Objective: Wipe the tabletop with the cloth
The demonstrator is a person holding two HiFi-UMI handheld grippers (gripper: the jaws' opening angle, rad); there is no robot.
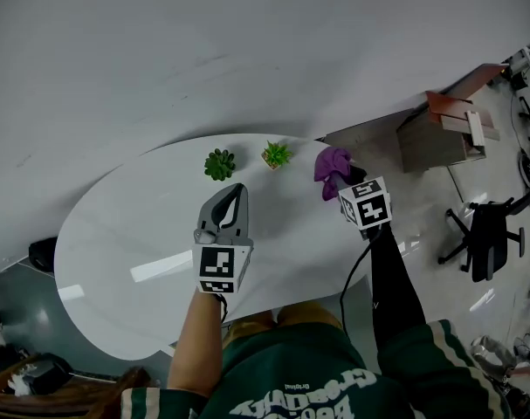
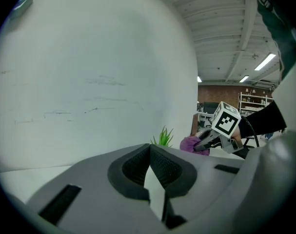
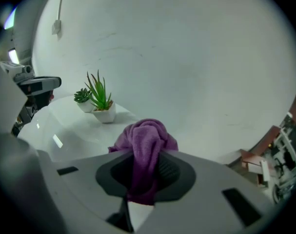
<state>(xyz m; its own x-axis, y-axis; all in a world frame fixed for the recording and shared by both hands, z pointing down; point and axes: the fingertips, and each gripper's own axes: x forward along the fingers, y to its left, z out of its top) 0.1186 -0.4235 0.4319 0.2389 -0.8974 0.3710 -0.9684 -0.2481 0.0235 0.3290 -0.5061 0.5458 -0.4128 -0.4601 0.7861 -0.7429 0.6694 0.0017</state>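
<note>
A purple cloth (image 1: 332, 166) hangs bunched over the right far edge of the white oval table (image 1: 116, 251). My right gripper (image 1: 343, 184) is shut on it; in the right gripper view the cloth (image 3: 145, 140) fills the gap between the jaws and spills forward. My left gripper (image 1: 237, 192) hovers over the table's middle, pointing at the far edge, jaws shut with nothing between them (image 2: 150, 147). The left gripper view also catches the cloth (image 2: 189, 143) and the right gripper (image 2: 221, 130) to its right.
Two small potted plants stand near the far edge: a dark succulent (image 1: 219, 164) and a spiky light green one (image 1: 276, 154), just left of the cloth. A white wall runs behind the table. A brown cabinet (image 1: 439, 129) and a black office chair (image 1: 487, 234) stand at right.
</note>
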